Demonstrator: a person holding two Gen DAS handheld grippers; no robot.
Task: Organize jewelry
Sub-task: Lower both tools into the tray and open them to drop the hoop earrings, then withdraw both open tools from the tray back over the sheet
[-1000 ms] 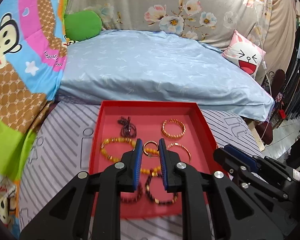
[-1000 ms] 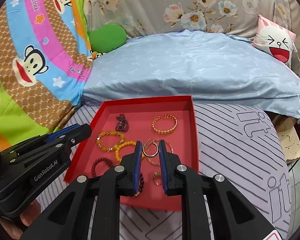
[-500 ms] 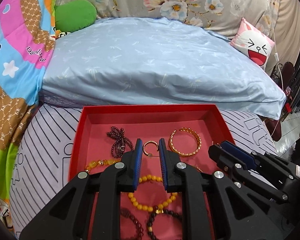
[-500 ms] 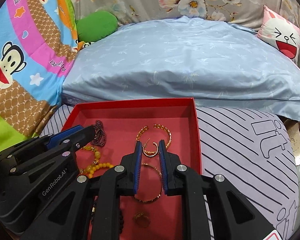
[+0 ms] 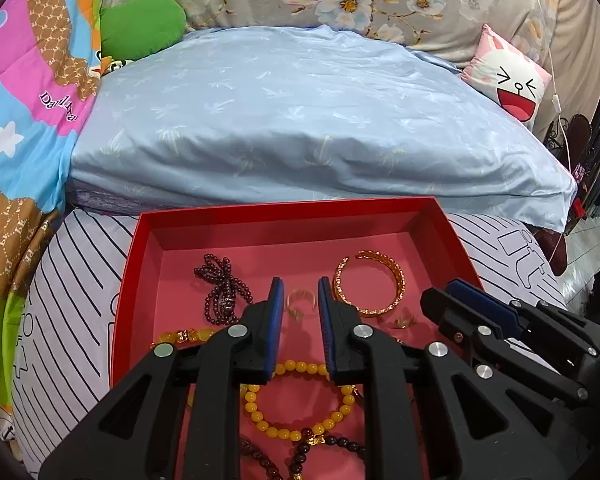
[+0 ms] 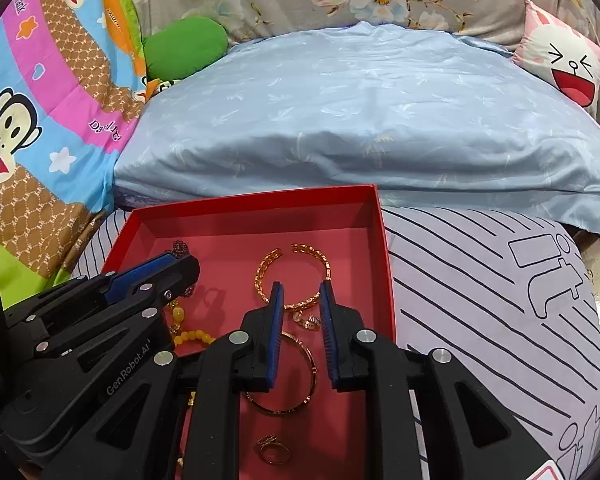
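Note:
A red tray (image 5: 288,216) holds jewelry on the bed. My left gripper (image 5: 299,285) is open above a small gold hoop (image 5: 299,301) that lies on the tray floor between its fingers. A dark bead necklace (image 5: 220,288) lies to its left, a gold cuff bangle (image 5: 374,288) to its right, a yellow bead bracelet (image 5: 296,400) nearer me. My right gripper (image 6: 300,288) is open over the tray (image 6: 256,206), above a small gold earring (image 6: 309,322), a thin gold bangle (image 6: 296,380) and the cuff bangle (image 6: 296,276). A gold ring (image 6: 274,450) lies nearer.
A folded blue quilt (image 5: 300,120) lies just behind the tray. A green cushion (image 5: 142,24) and a cartoon blanket (image 5: 24,100) are at the left, a pink bunny pillow (image 5: 508,80) at the right. The striped lilac sheet (image 6: 480,300) surrounds the tray.
Both grippers moved forward and lower over the tray. The small gold hoops seen between each gripper's fingers earlier now lie on the tray floor; both jaws look slightly wider.

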